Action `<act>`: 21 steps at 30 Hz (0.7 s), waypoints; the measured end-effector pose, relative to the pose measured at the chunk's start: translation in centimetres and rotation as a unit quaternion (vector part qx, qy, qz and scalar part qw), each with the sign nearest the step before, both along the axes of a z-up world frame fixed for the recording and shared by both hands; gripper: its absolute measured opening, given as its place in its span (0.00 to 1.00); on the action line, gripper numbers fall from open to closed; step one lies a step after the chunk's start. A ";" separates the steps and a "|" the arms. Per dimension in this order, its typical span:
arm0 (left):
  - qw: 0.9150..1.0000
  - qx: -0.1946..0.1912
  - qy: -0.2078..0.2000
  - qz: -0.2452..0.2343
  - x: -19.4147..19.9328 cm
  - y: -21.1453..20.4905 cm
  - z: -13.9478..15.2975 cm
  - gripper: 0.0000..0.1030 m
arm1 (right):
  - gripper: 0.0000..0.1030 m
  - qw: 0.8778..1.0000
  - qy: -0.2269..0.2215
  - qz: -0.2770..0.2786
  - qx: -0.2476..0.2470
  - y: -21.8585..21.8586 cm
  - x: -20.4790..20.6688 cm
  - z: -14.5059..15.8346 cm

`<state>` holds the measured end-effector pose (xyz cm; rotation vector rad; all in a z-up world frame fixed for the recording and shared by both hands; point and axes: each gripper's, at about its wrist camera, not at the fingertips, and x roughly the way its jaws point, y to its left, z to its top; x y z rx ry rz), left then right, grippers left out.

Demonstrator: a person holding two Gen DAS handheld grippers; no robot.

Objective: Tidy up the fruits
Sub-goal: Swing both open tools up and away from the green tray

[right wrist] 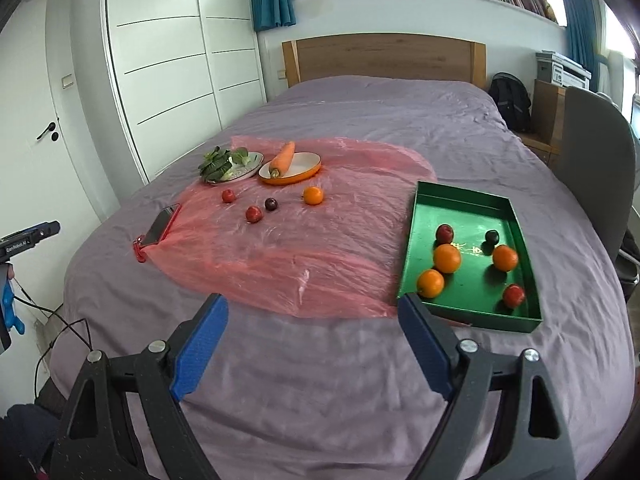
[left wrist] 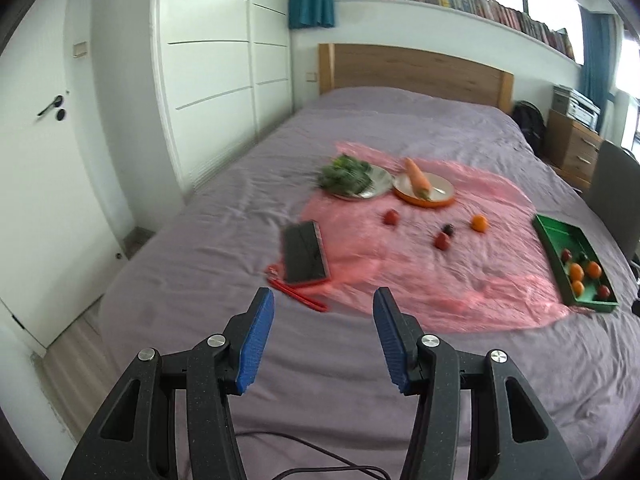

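Note:
On the pink plastic sheet [right wrist: 288, 256] spread over the bed lie an orange [right wrist: 313, 195], a dark plum [right wrist: 271, 203] and two red fruits [right wrist: 253, 214] [right wrist: 228, 195]. A green tray [right wrist: 472, 204] at the sheet's right edge holds several fruits: oranges, red ones and a dark one. My right gripper [right wrist: 312, 302] hovers open over the near bed edge, its right finger in front of the tray's near left corner. My left gripper [left wrist: 324, 300] is open and empty, over the purple cover short of the sheet. From there the orange [left wrist: 479, 223] and the tray [left wrist: 548, 228] lie ahead to the right.
A plate of leafy greens [right wrist: 224, 164] and an orange dish [right wrist: 308, 170] with a carrot [right wrist: 282, 156] sit at the sheet's far side. A phone in a red case [right wrist: 162, 224] lies at its left edge. A grey chair [right wrist: 596, 168] stands right of the bed, wardrobes to the left.

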<state>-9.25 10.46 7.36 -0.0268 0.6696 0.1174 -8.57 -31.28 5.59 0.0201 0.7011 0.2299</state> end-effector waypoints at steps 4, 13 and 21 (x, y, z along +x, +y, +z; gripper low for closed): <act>0.999 0.008 -0.010 0.031 0.3 3.1 0.3 0.45 | 1.00 1.000 0.009 0.003 -0.011 1.3 0.5 -0.7; 0.998 0.002 0.003 0.057 2.0 5.5 -1.6 0.45 | 1.00 0.995 0.044 0.040 -0.081 4.6 1.8 -2.9; 0.999 0.005 0.025 0.048 4.8 4.1 -2.8 0.45 | 1.00 0.995 0.065 0.047 -0.052 5.3 4.5 -4.6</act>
